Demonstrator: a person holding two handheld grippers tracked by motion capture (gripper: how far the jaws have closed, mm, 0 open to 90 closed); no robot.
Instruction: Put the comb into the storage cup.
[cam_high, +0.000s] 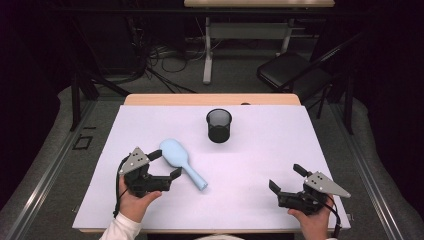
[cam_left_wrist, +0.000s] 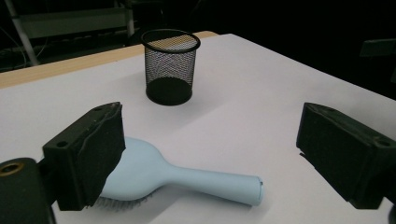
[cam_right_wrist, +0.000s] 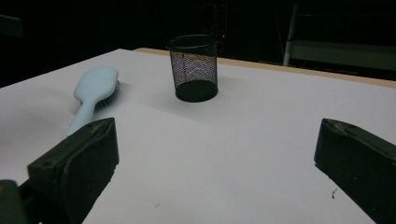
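While the light-blue hairbrush (cam_high: 180, 162) lay bristles-down on the table (cam_high: 260, 165), the left gripper (cam_high: 166, 164) straddled it — jaws wide, touching nothing, its handle between them. The right gripper (cam_high: 286, 178) sat well apart, jaws wide and empty.

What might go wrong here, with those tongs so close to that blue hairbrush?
The hairbrush lies bristles down on the white table, and the open left tongs straddle its rounded head, so the smooth back may slip from the pads. If the likely aim is the mesh cup, the brush looks longer than the cup is tall; dropped in, it might tip that light cup over. The right tongs rest open and apart, too far to steady either.
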